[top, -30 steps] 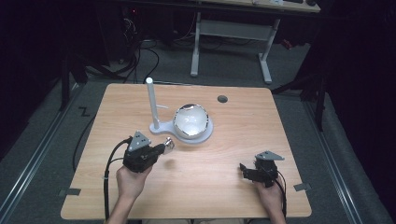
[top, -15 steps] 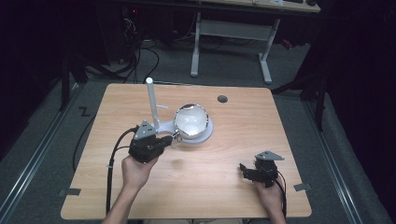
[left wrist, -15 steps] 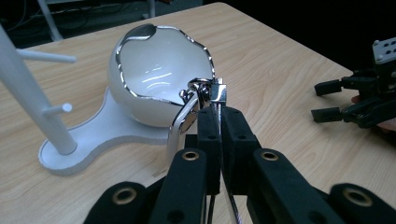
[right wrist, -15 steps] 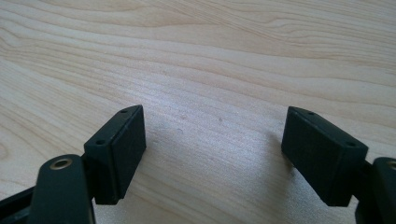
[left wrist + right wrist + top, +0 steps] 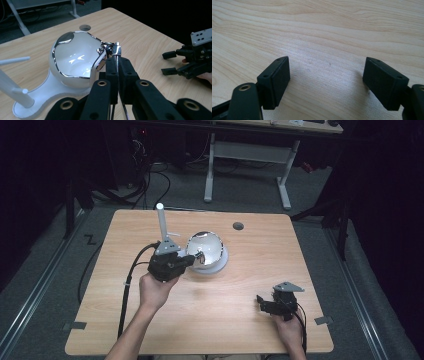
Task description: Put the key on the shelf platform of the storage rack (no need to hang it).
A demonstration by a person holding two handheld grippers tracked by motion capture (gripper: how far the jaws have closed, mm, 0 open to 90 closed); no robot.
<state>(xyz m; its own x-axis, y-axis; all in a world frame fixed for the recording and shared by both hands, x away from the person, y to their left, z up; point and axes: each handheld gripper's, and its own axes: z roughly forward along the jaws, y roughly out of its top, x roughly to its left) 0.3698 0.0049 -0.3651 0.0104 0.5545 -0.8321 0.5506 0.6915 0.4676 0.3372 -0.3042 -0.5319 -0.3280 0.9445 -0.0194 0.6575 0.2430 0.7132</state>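
A shiny chrome dome [image 5: 206, 249] sits on a flat white base [image 5: 221, 263] with an upright white post [image 5: 161, 222] at its left. My left gripper [image 5: 192, 260] is held above the table at the dome's near left side. In the left gripper view its jaws [image 5: 117, 61] are shut on a small chrome piece [image 5: 113, 49] that sits right against the dome [image 5: 72, 57]. A thin wire hangs down between the jaws. My right gripper [image 5: 261, 304] rests low at the table's near right, open, with bare wood between its pads [image 5: 325, 80].
The wooden table [image 5: 280, 265] has a round grommet hole [image 5: 238, 226] behind the dome. From the left gripper [image 5: 192, 260] a black cable [image 5: 131, 275] trails over the near left of the table. A desk frame [image 5: 247, 155] stands on the dark floor beyond the far edge.
My left gripper has risen and moved away from the person toward the dome, carrying the small chrome piece up to it. The right gripper has stayed where it was.
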